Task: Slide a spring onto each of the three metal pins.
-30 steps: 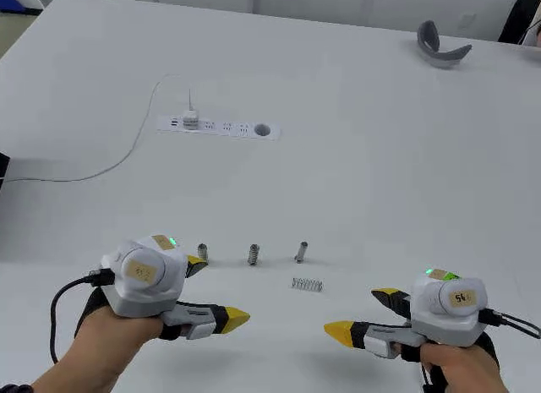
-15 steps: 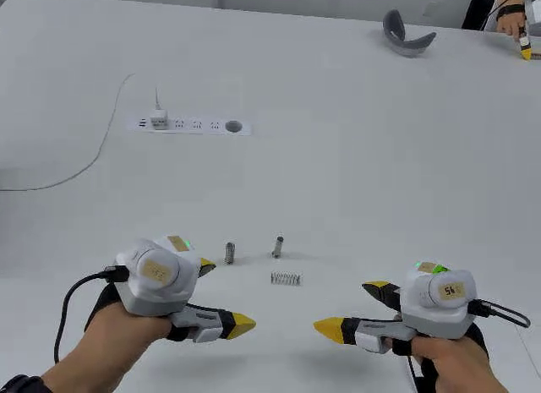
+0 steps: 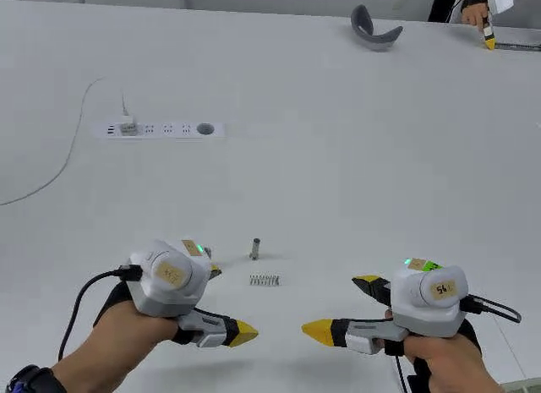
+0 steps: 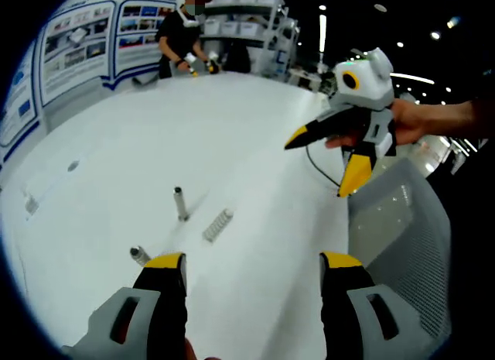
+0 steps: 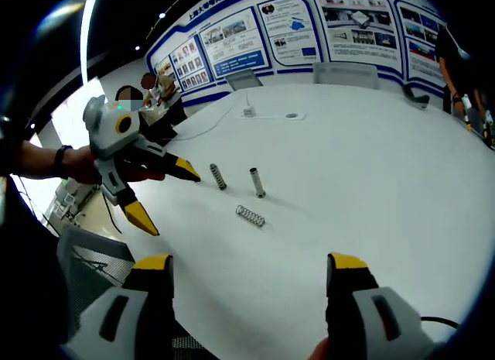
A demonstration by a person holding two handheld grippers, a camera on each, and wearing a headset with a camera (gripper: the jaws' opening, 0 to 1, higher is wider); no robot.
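A bare metal pin stands upright on the white table, and a loose spring lies flat just in front of it. To its left, a pin with a spring on it peeks out behind my left gripper, which is open and empty. My right gripper is open too, to the right of the loose spring. The left gripper view has the bare pin, the loose spring and the sprung pin. In the right gripper view the sprung pin, the bare pin and the loose spring lie ahead.
A white power strip with a cable lies at the back left. A grey curved object rests at the far edge, near another person's hand. A mesh chair back is below the table edge.
The head camera has swung, so everything sits further left in the picture. Pins and loose spring have not moved on the table. Both grippers stay open in much the same places.
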